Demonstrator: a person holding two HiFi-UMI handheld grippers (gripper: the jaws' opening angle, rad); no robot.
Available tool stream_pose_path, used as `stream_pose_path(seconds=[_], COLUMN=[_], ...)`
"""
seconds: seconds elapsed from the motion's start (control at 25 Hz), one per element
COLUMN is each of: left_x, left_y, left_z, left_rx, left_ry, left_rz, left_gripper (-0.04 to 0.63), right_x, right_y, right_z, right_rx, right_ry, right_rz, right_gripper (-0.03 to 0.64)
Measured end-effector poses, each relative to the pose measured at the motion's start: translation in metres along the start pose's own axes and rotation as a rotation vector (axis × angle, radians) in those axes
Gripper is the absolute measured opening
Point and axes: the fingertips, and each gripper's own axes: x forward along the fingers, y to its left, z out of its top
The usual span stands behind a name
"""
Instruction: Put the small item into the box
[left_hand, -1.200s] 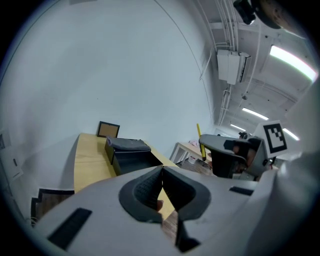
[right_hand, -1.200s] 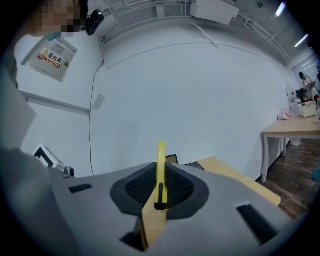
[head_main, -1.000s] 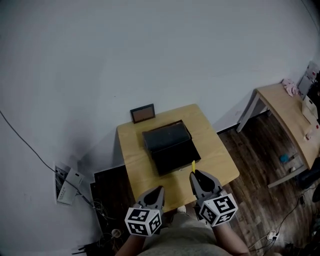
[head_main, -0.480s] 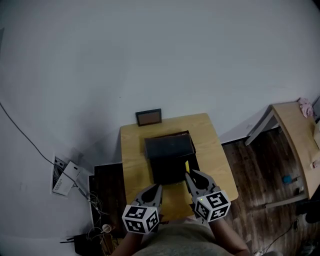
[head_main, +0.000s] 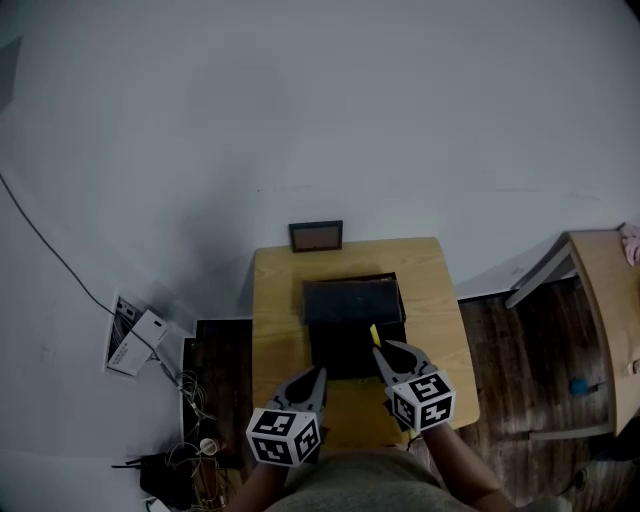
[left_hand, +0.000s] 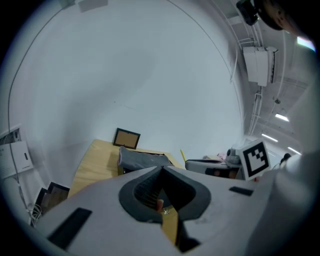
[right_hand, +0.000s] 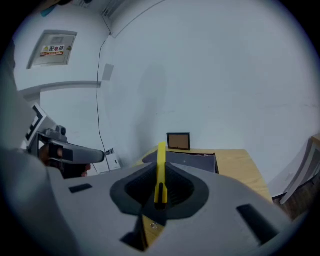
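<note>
Looking at the thin yellow plastic stick, it was pinched upright in the right gripper, whose jaws were closed on just its lower end, so most of its length poked out past the tips. From the head view the stick lined up with the near right part of the open black rectangular box, held above it and not inside yet.

My worry was that small bite on one end. A quick tilt of the right gripper could have let the stick pivot or slide out early. It was also close to the box's right wall, so letting go there could have landed it across the rim. From the rim it would tip out onto the light wooden square table.

The left gripper had its jaws pressed together with nothing between them, as far as I could tell. In the head view the left gripper hovered near the box's front left corner. A careless nudge from it could have shoved the box off line.

The small brown picture frame stood at the table's back edge, well apart from all this, so I doubt it was at risk.
</note>
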Motion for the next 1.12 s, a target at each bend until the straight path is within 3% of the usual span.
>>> stream_pose_path(seconds=[0.48,1.12], left_x=[0.008,0.005], left_y=[0.019,0.026], left_z=[-0.004,-0.012], left_rx=[-0.045,-0.061], left_ry=[0.016,0.020], left_rz=[0.066,0.107], left_gripper=[0.003,0.003], right_x=[0.053,0.092], right_y=[-0.025,-0.025], right_z=[-0.059,-0.129], right_rx=[-0.094,-0.224], right_ry=[0.261,0.628], right_rz=[0.027,0.078], right_gripper=[0.043,0.043])
